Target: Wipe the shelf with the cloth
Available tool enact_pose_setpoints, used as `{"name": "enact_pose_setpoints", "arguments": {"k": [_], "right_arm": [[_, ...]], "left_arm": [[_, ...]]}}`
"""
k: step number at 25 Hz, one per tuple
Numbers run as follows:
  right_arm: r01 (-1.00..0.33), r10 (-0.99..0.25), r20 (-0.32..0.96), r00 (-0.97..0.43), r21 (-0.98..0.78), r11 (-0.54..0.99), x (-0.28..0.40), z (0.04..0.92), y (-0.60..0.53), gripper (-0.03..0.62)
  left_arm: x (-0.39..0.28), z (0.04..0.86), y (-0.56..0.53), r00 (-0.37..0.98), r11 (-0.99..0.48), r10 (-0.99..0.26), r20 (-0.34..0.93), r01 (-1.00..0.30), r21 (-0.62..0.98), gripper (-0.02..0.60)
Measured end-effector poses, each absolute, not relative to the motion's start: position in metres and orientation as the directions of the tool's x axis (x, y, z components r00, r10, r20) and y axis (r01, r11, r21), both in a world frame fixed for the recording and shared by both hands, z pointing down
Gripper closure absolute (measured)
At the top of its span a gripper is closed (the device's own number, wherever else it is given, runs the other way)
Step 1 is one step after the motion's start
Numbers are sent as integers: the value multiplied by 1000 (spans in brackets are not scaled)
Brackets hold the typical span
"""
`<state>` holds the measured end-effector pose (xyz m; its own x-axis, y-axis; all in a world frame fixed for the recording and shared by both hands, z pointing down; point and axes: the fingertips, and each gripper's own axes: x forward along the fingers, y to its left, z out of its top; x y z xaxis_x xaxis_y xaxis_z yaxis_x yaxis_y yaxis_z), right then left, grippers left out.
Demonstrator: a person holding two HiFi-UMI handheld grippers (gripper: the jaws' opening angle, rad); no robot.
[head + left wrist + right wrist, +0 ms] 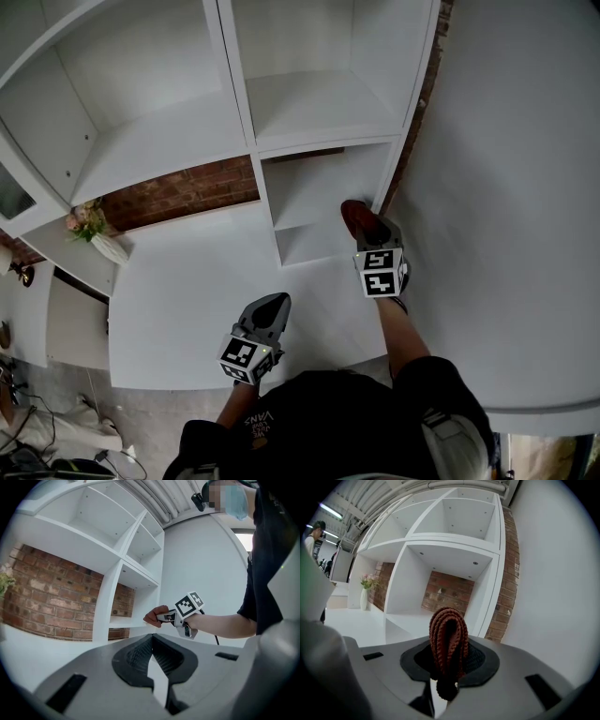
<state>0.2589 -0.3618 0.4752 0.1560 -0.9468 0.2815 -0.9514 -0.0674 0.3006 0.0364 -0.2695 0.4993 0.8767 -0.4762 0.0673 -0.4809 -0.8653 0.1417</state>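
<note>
My right tongs are clamped on the folded rust-brown knitted cloth at the front edge of the shelf's lower right compartment. It looks soft, light and floppy, so gripping across the fold suits it, I judge. Left tongs are closed and empty.

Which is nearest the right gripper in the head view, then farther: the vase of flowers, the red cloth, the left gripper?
1. The red cloth, held by the right gripper.
2. The left gripper, lower left.
3. The vase of flowers, far left.
</note>
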Motion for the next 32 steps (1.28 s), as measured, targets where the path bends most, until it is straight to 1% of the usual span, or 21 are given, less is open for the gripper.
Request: {"name": "enact_pose_setpoints", "arguments": {"k": [11,32], "right_arm": [[-975,-960,263,98,217,-40,219,482,-320,502],[-995,-942,323,88,75,-67,163,527,-238,502]], "left_arm": [[8,500,-274,874,-864,-479,78,-486,131,574],[-12,530,-261,897,-881,-423,130,-441,172,574]]}}
